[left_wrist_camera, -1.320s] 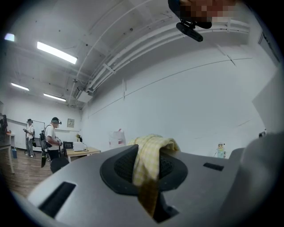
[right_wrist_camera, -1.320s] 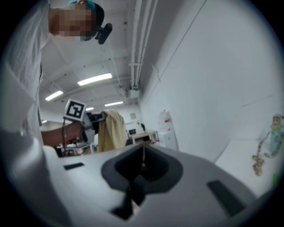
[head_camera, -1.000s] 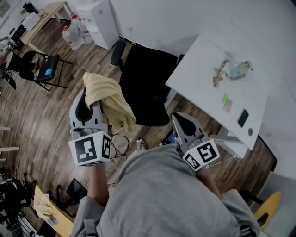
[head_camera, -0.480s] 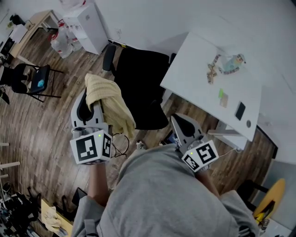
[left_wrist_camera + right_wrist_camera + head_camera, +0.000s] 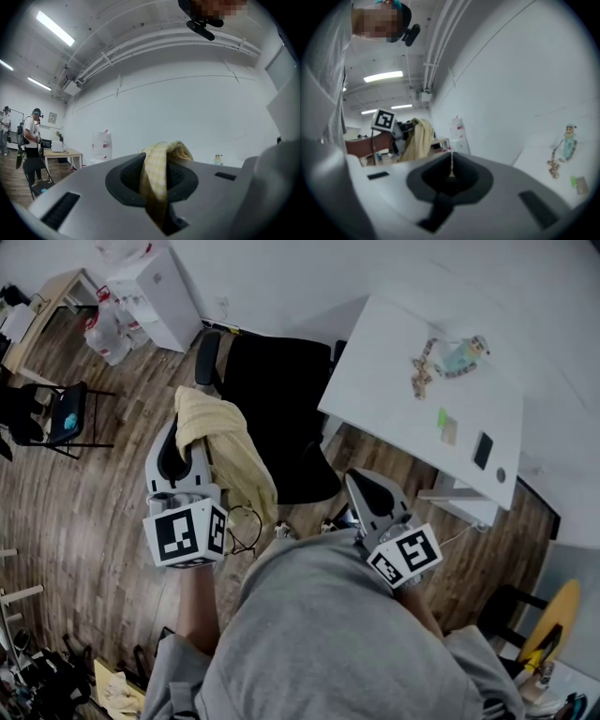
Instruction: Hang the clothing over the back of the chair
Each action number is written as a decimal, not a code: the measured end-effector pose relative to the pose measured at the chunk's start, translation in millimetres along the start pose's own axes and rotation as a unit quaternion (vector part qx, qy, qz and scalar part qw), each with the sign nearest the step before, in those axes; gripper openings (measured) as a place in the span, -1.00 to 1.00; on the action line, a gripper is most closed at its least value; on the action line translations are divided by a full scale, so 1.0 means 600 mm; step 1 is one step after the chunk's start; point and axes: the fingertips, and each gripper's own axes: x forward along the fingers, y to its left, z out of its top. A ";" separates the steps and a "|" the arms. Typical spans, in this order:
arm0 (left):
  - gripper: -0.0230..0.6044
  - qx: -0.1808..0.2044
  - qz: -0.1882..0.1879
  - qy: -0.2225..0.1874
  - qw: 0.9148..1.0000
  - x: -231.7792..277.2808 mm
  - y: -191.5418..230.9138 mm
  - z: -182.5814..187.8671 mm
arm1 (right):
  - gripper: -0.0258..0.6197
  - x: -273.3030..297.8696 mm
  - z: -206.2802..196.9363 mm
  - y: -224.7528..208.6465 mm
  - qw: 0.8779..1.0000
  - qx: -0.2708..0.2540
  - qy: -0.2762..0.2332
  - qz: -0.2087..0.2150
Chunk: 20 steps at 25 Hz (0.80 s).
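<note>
A pale yellow garment [image 5: 228, 448] hangs bunched from my left gripper [image 5: 187, 439], which is shut on it just left of the black office chair [image 5: 279, 395]. In the left gripper view the checked fabric [image 5: 157, 176] fills the gap between the jaws of the left gripper [image 5: 161, 155] and droops over them. My right gripper [image 5: 356, 479] is held lower right of the chair seat, near the desk's corner. In its own view the right gripper [image 5: 451, 154] has its jaws shut, tips together, with no cloth in them. That view also shows the garment [image 5: 417, 138] off to the left.
A white desk [image 5: 403, 404] stands right of the chair, bearing a small toy figure [image 5: 461, 356] and a dark phone [image 5: 483, 450]. A white cabinet [image 5: 155, 292] and a black folding chair [image 5: 52, 418] stand further left. Cables [image 5: 246, 526] lie on the wooden floor. A person [image 5: 33, 136] stands far off.
My left gripper has carried the yellow garment slightly nearer the black chair. The right gripper has kept its place, and the whole view has shifted a little.
</note>
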 end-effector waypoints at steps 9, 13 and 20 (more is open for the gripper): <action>-0.70 -0.005 -0.032 -0.002 0.999 0.029 0.004 -0.031 | -0.81 0.010 -0.014 0.012 1.000 0.004 0.009 -0.026; -0.70 0.000 -0.045 0.001 0.999 0.041 0.000 -0.051 | -0.81 0.011 -0.021 0.018 0.999 0.006 0.012 -0.037; -0.70 -0.003 -0.068 0.010 0.998 0.058 -0.005 -0.081 | -0.81 0.013 -0.029 0.025 0.998 0.010 0.017 -0.056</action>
